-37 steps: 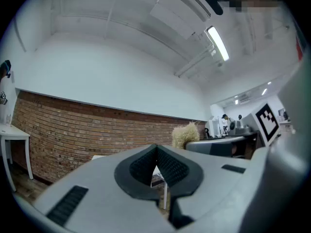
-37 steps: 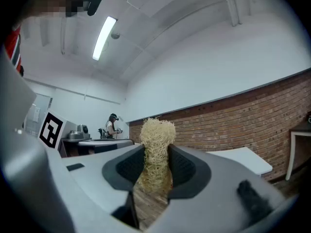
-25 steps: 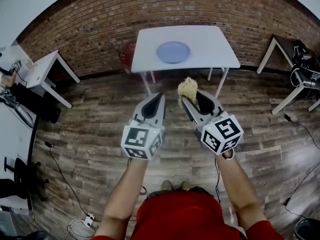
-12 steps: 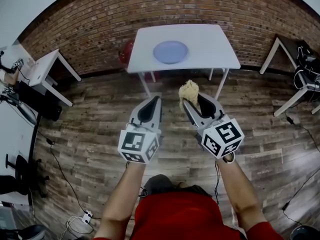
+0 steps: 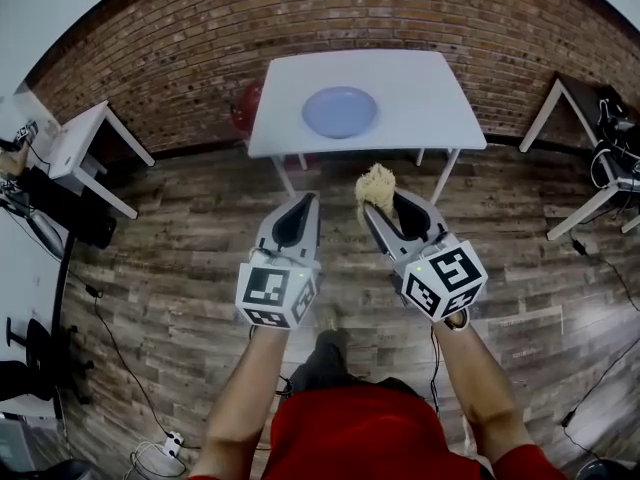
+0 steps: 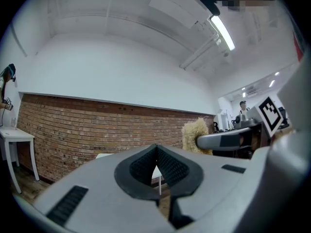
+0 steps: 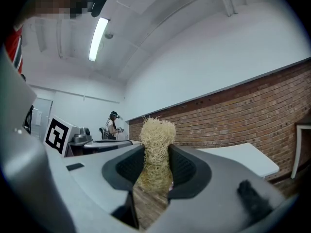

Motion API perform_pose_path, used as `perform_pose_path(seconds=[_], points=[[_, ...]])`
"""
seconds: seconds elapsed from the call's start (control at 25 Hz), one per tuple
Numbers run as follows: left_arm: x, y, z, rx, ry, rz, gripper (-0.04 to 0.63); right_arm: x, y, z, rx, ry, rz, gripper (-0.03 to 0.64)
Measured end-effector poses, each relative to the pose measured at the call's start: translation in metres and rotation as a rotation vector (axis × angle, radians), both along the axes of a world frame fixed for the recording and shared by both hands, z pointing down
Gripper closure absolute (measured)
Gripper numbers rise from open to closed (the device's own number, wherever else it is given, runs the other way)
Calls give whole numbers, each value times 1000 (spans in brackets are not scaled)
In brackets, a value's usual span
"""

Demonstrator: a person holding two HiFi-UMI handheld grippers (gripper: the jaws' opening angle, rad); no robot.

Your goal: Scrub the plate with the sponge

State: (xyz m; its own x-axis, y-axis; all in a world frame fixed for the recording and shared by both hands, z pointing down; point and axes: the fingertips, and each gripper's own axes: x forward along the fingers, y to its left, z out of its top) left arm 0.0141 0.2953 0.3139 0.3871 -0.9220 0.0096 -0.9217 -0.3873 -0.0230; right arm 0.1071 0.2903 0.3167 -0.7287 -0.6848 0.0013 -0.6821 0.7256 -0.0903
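A pale blue plate (image 5: 340,112) lies on a white table (image 5: 420,88) ahead of me, against the brick wall. My right gripper (image 5: 381,202) is shut on a tan, fibrous sponge (image 5: 376,183), which sticks out above the jaws in the right gripper view (image 7: 156,149). My left gripper (image 5: 305,204) is shut with nothing between its jaws; in the left gripper view its pads (image 6: 156,166) meet, and the sponge (image 6: 195,136) shows to its right. Both grippers hover over the wooden floor, short of the table.
A small white table (image 5: 85,143) stands at the left with dark gear beside it. Another desk (image 5: 590,118) with cables is at the right. A red object (image 5: 243,108) sits behind the table's left side. Cables trail over the floor. Another person (image 7: 112,125) stands far off.
The table and plate have come slightly nearer and larger in the head view. Both grippers keep their pose, the right still holding the sponge.
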Motion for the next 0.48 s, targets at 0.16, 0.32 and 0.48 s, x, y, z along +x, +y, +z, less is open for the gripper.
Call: perform_pose_path(seconds=[0.16,0.32,0.48], points=[[-19,-54,-1,26,-11,12,583,-19,-55,-1,1,9,21,463],[-44,-117,2,20,-7,27,583,-43,-115,1,-7,31,48,463],[-69,-181,2,23,-20,48,583,-66,-176,0,-10,42,79,463]])
